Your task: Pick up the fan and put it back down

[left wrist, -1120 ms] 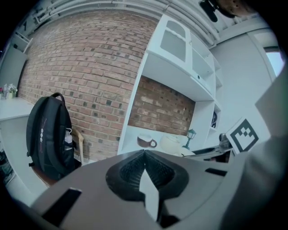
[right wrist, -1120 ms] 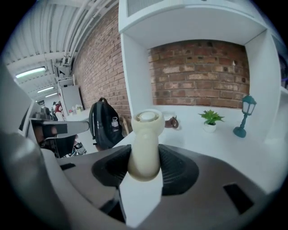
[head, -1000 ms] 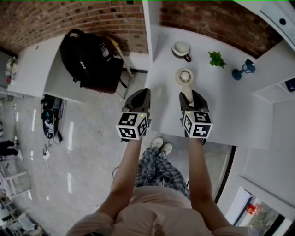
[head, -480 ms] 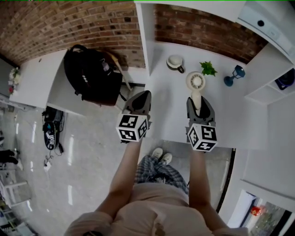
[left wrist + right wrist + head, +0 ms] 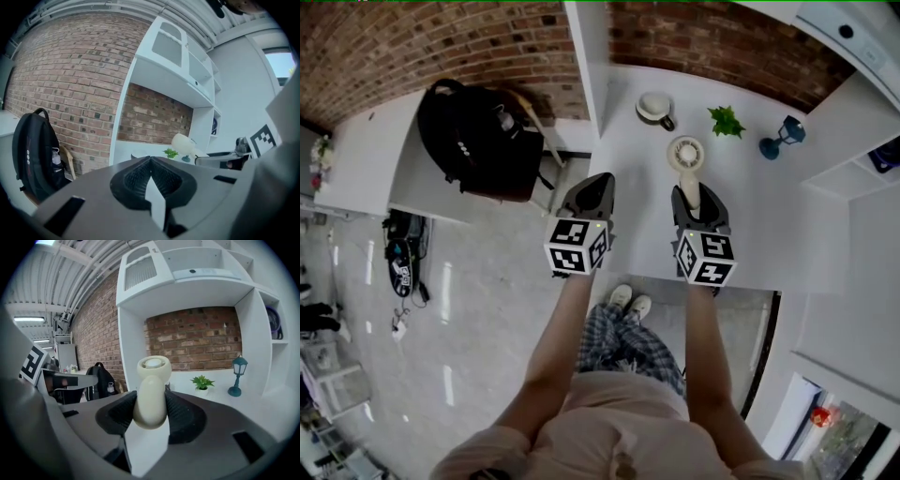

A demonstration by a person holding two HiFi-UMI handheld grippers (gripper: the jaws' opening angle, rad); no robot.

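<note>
Fan [image 5: 685,153] gripped by near-level right tool [image 5: 695,193].

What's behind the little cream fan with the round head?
In the right gripper view, the cream plastic fan, clamped in the right gripper, has the red brick wall behind it. The head view shows a white cup beyond; here the fan mostly hides it.

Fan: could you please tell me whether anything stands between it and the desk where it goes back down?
Nothing visible does. The right gripper clamps the fan by its handle over bare desk. The mug, plant and lamp stand farther back, near the wall, apart from it.
</note>
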